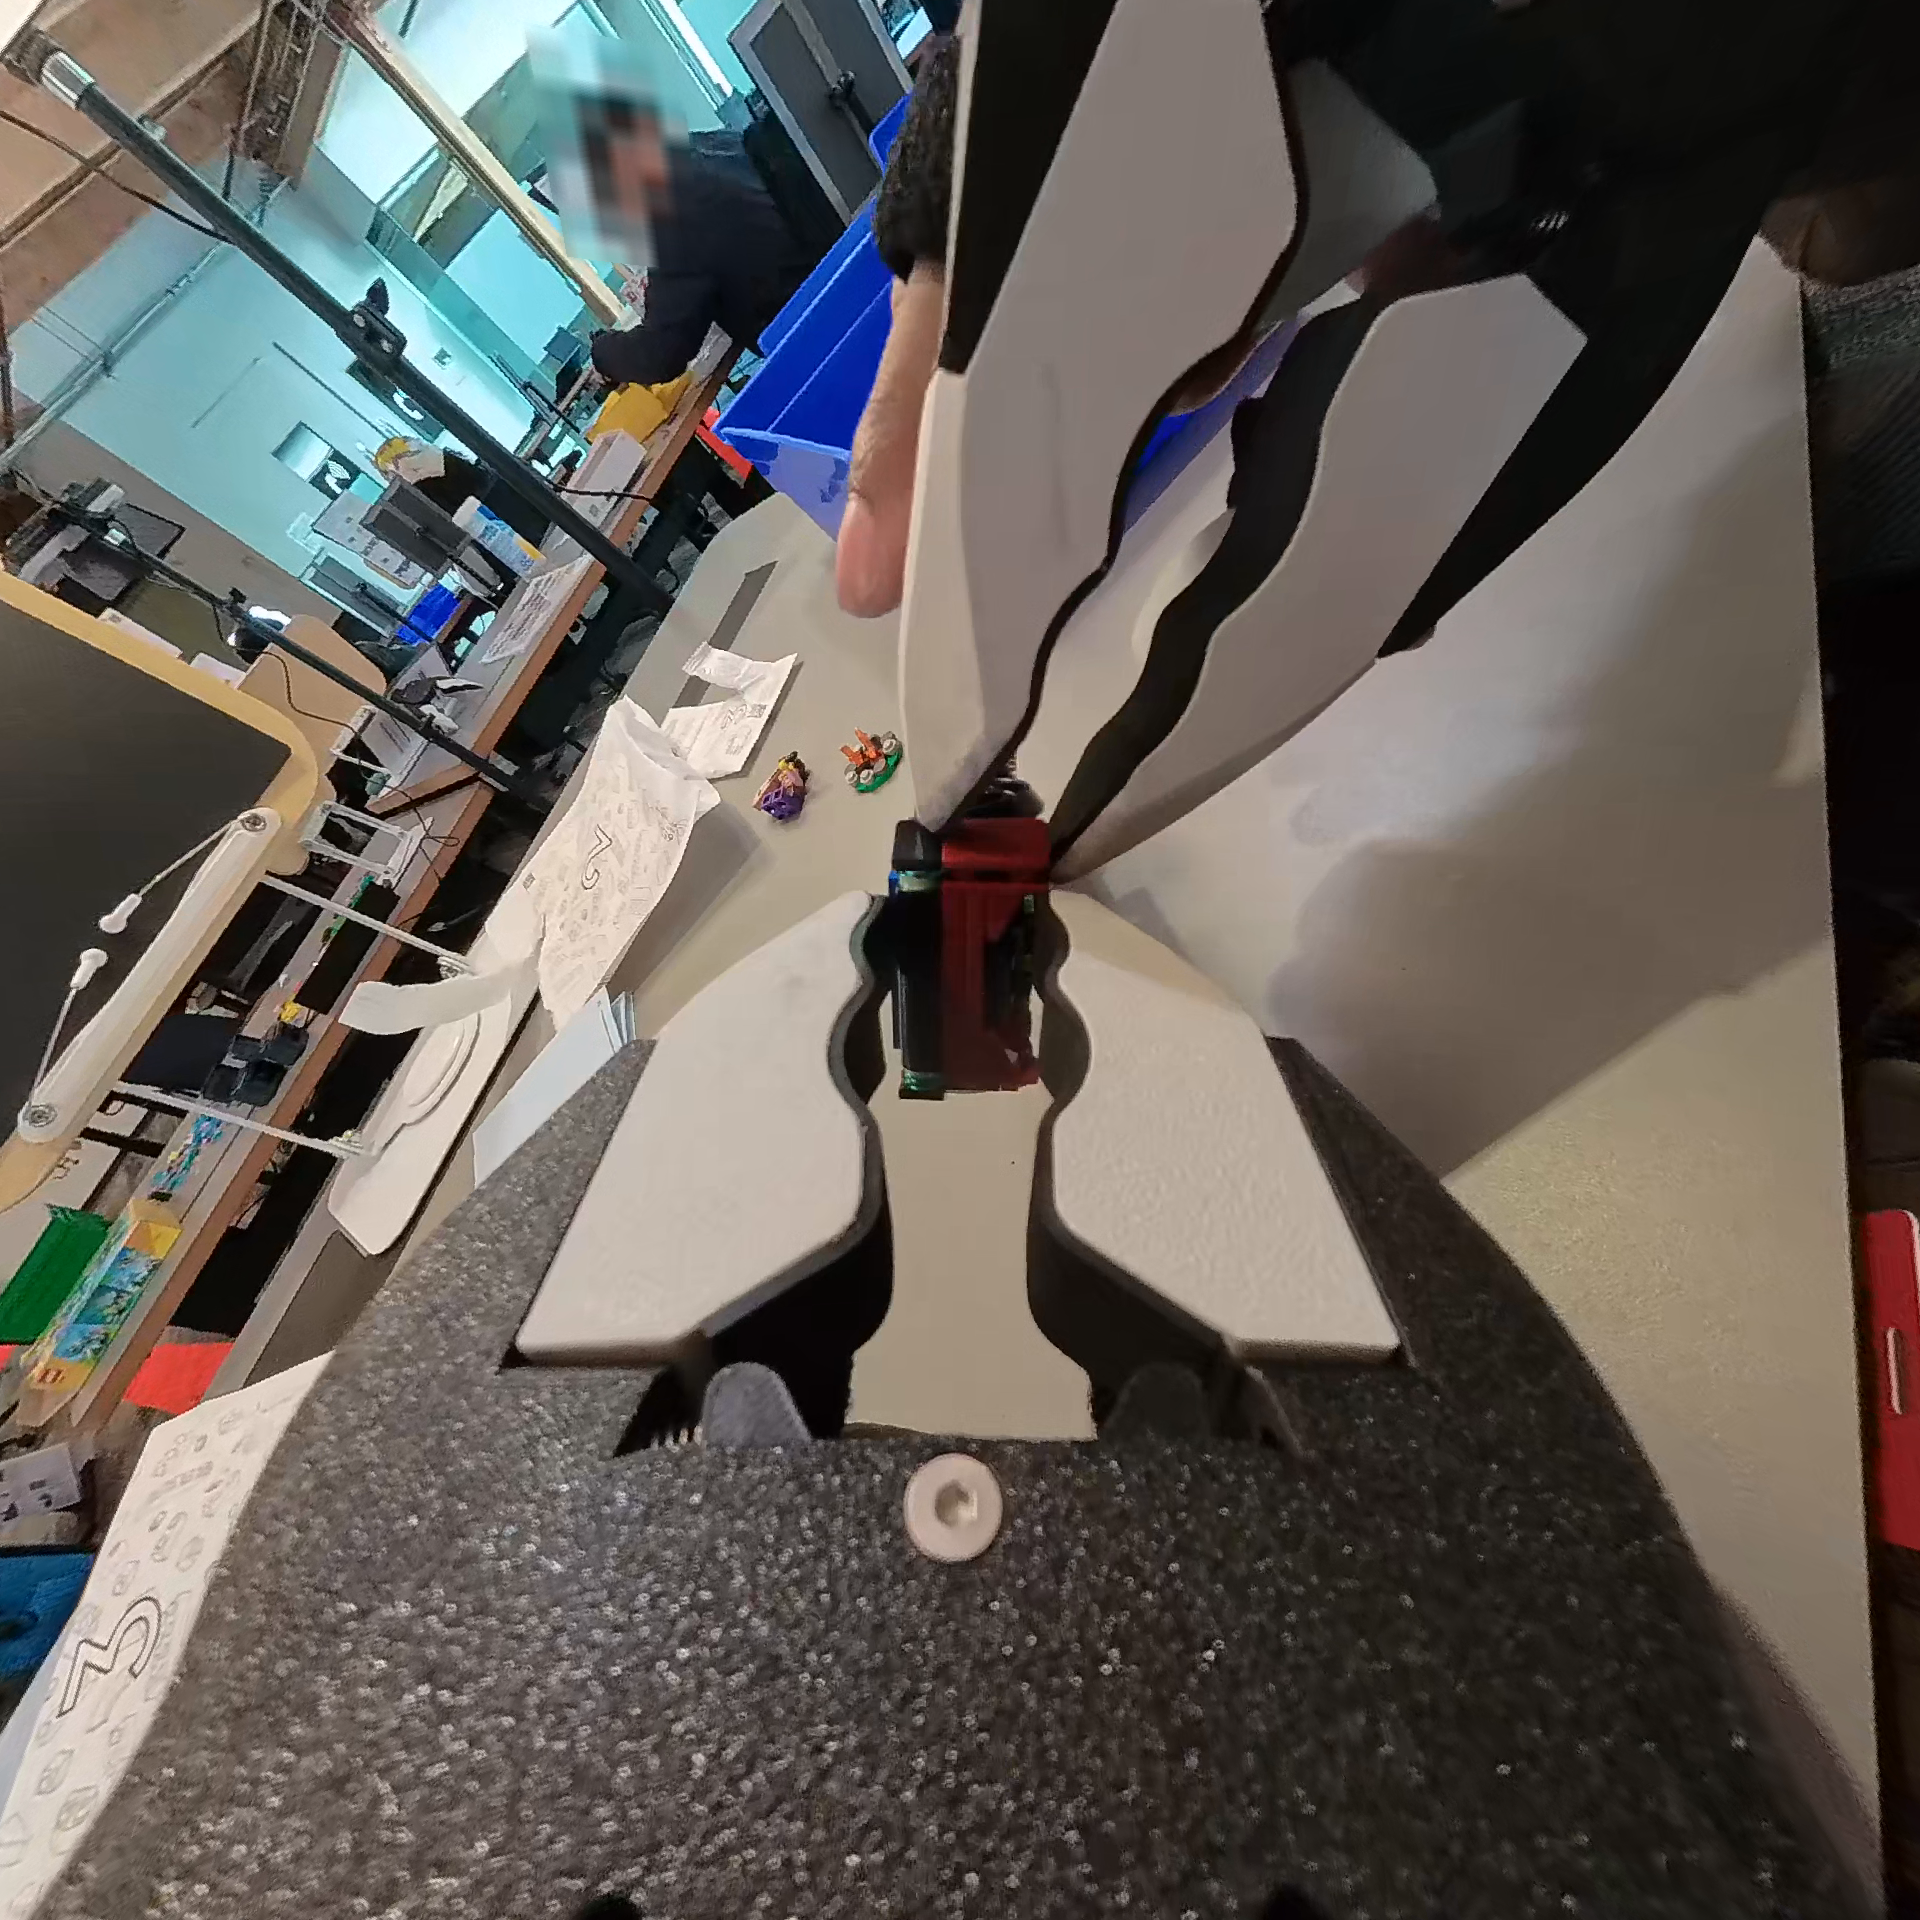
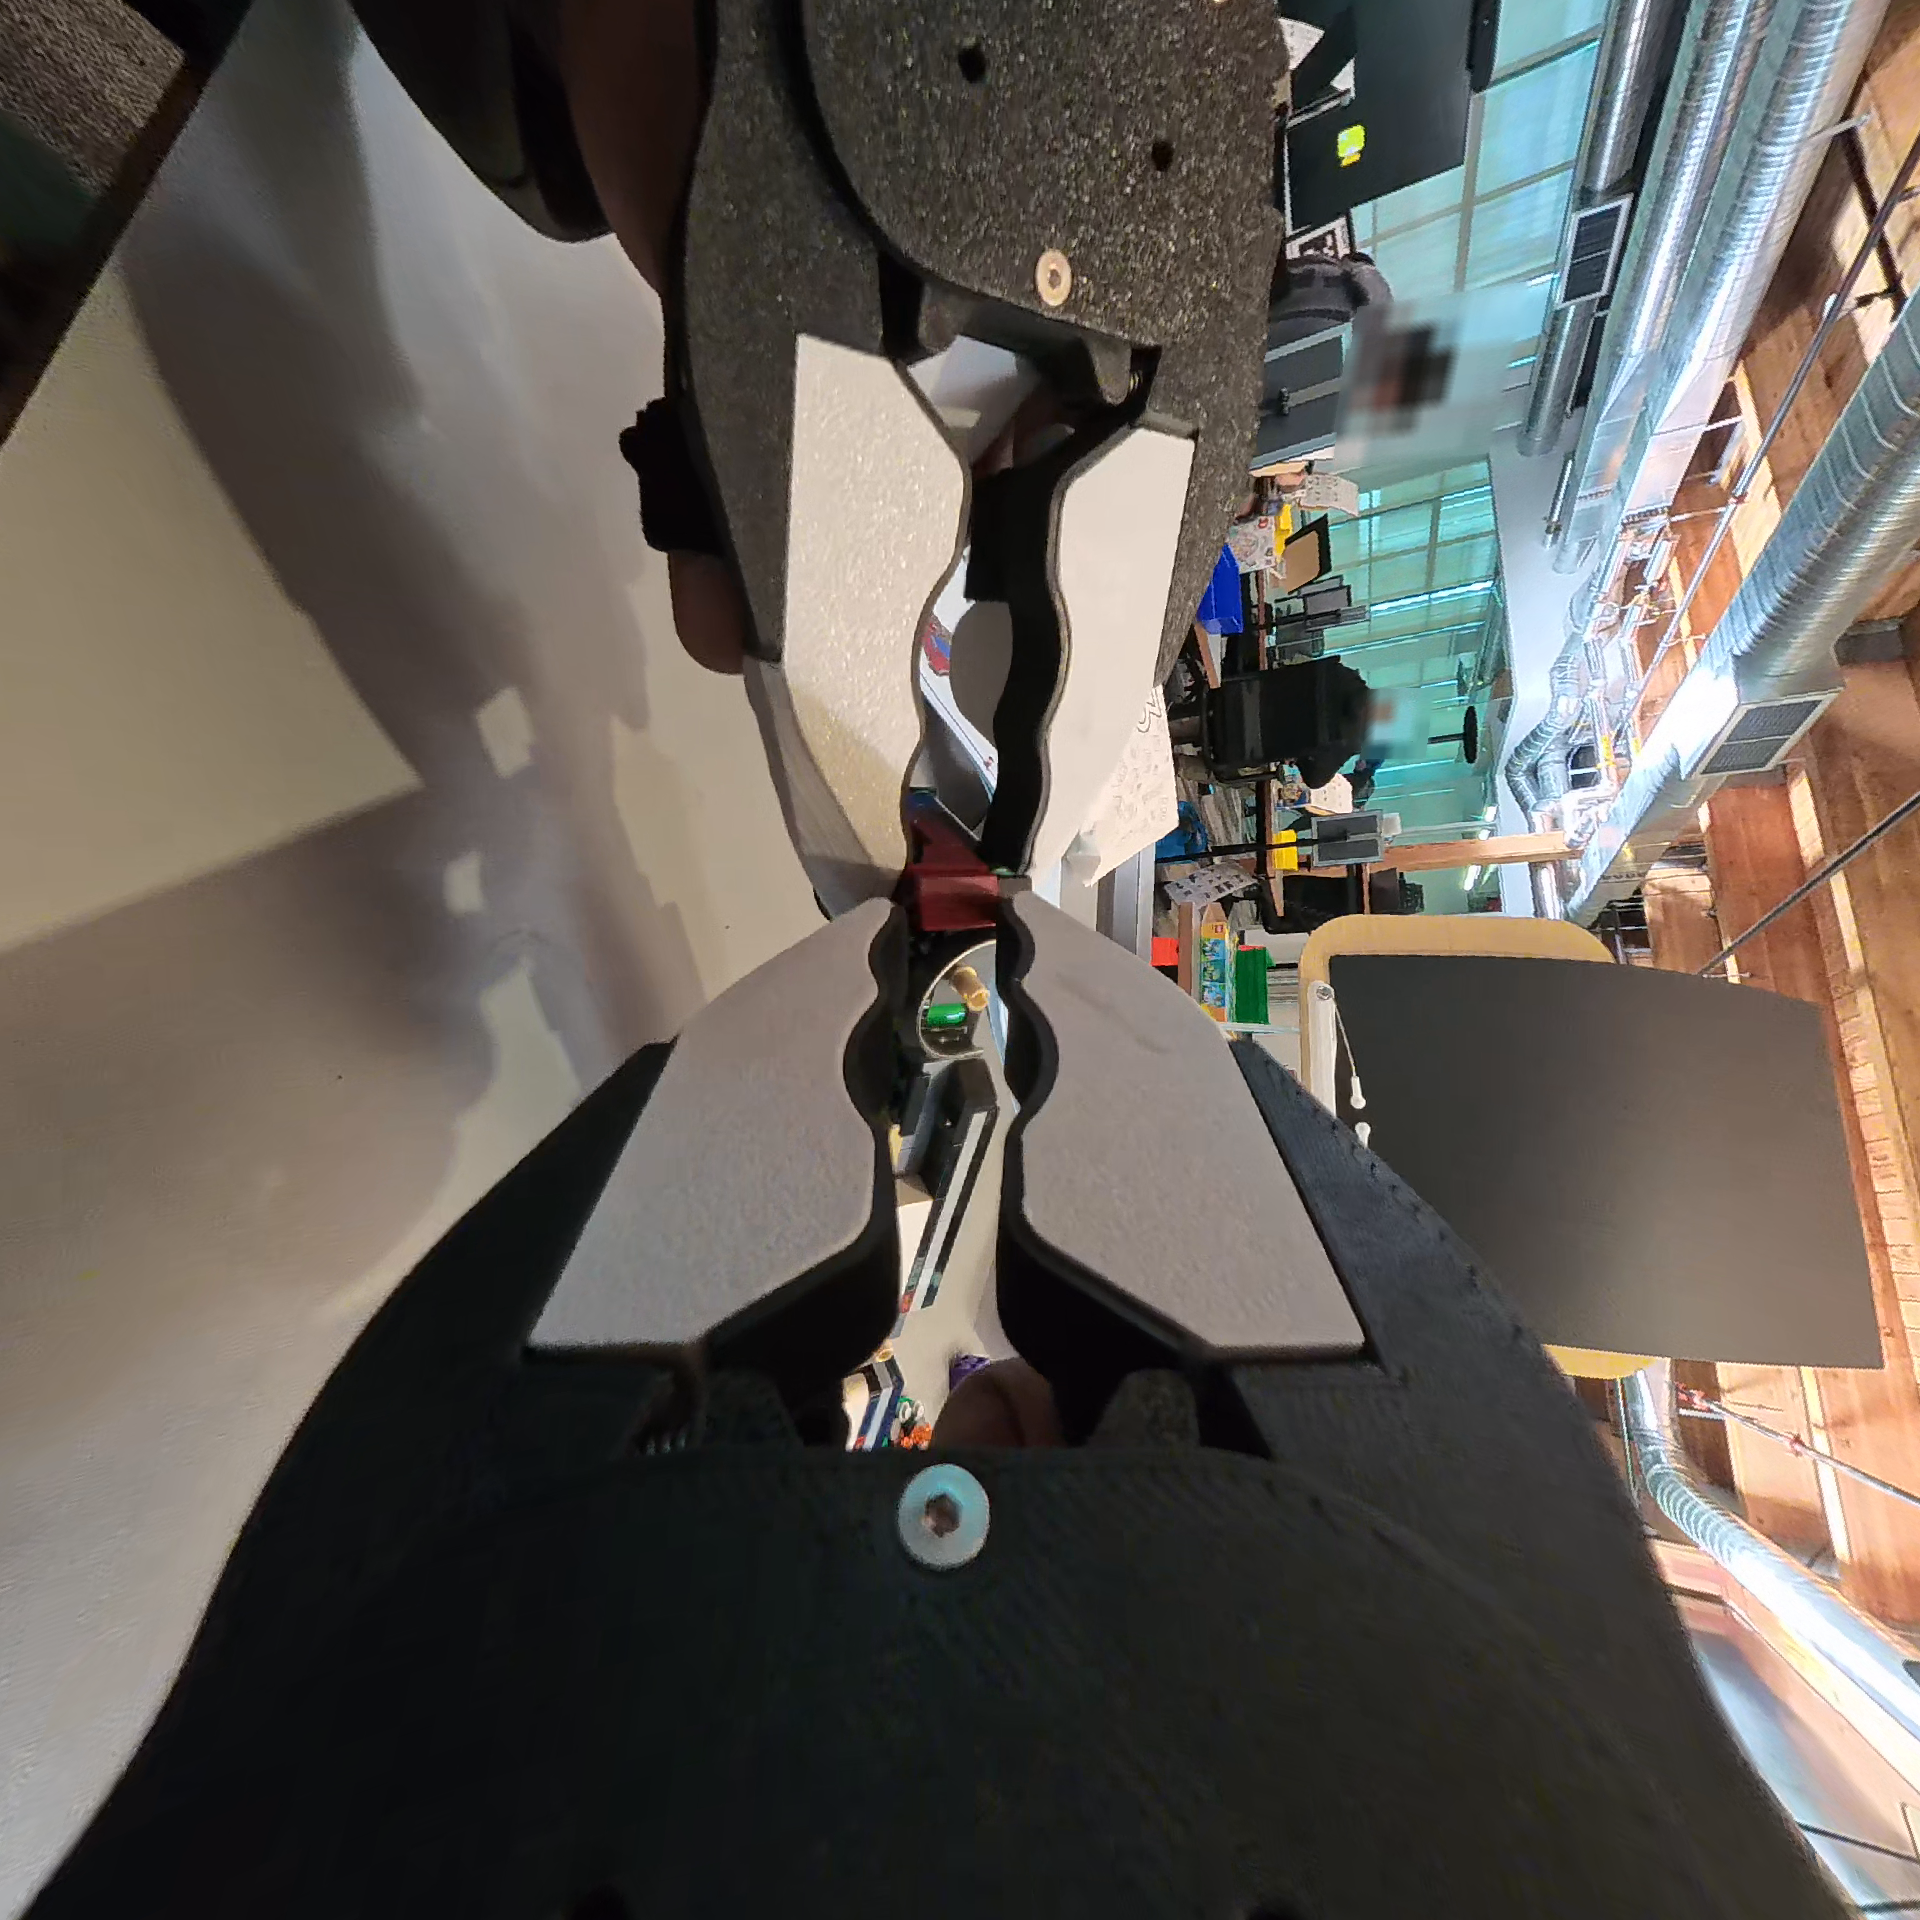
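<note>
Two hand-held grippers meet tip to tip over a grey table (image 1: 1558, 935): the left gripper (image 1: 961, 914) is clamped on a dark red and black toy-brick build (image 1: 971, 966), pads pressing both sides, while the right gripper (image 2: 951, 914) pinches the same build's red end (image 2: 951, 896) from the opposite side. Table right of the grippers is bare to its edge; to the left, two small brick models (image 1: 831, 774) and crumpled printed paper sheets (image 1: 613, 862) crowd the near side. The build's far parts are hidden betw. the pads; bkgd workbenches and blue bins (image 1: 821, 353) are cut off.
</note>
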Available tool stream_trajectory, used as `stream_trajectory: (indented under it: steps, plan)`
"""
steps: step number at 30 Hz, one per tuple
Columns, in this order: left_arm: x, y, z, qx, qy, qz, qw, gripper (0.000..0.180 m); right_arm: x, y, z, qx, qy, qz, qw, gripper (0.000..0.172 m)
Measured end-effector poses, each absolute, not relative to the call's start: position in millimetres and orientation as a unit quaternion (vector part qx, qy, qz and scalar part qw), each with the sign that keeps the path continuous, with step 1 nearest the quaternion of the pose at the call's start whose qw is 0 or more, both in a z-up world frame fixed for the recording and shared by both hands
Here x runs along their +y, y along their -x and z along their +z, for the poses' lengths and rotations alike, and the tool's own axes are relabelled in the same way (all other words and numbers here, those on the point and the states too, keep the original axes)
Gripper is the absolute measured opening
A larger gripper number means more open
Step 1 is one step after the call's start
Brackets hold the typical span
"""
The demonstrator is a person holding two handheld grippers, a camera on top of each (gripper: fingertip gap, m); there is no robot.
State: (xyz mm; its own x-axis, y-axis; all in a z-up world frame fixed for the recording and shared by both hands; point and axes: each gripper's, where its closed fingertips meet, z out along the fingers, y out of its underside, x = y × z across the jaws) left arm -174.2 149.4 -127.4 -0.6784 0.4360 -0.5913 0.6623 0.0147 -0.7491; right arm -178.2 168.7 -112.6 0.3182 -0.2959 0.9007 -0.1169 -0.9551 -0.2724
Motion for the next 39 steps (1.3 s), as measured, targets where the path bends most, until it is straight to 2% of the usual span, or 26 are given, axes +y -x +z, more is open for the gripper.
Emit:
stream_trajectory:
  steps: [20, 39]
  plan:
    - [149, 175, -131, 0.712, -0.403, -0.563, 0.117, 0.025, 170, 178, -116, 0.106, 0.833, -0.541, 0.039, 0.015]
    - [147, 166, -125, 0.730, -0.340, -0.590, 0.067, 0.025, 170, 172, -107, 0.141, 0.770, -0.617, 0.080, 0.006]
